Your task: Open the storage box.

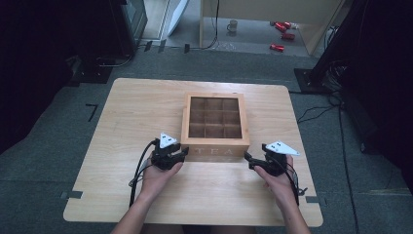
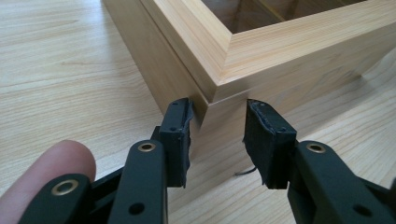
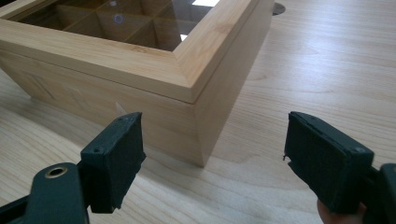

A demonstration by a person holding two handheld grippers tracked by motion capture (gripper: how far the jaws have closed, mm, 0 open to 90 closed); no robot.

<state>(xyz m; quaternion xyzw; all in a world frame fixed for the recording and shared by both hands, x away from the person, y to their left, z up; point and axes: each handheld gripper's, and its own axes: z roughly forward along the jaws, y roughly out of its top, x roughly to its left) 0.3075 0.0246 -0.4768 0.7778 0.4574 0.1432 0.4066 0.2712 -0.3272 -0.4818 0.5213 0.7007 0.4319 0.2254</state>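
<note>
The left gripper (image 2: 218, 140) has its jaws drawn in on the near left corner of the wooden tea box (image 2: 261, 60), pads at either side of the corner edge; whether they press on it I cannot tell. The right gripper (image 3: 212, 161) stands wide open, holding nothing, just before the box's near right corner. The box sits closed at the middle of the table (image 1: 126, 112).

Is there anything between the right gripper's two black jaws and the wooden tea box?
No. In the right gripper view, the right gripper stands open at the near corner of the tea box, with just bare table between.
</note>
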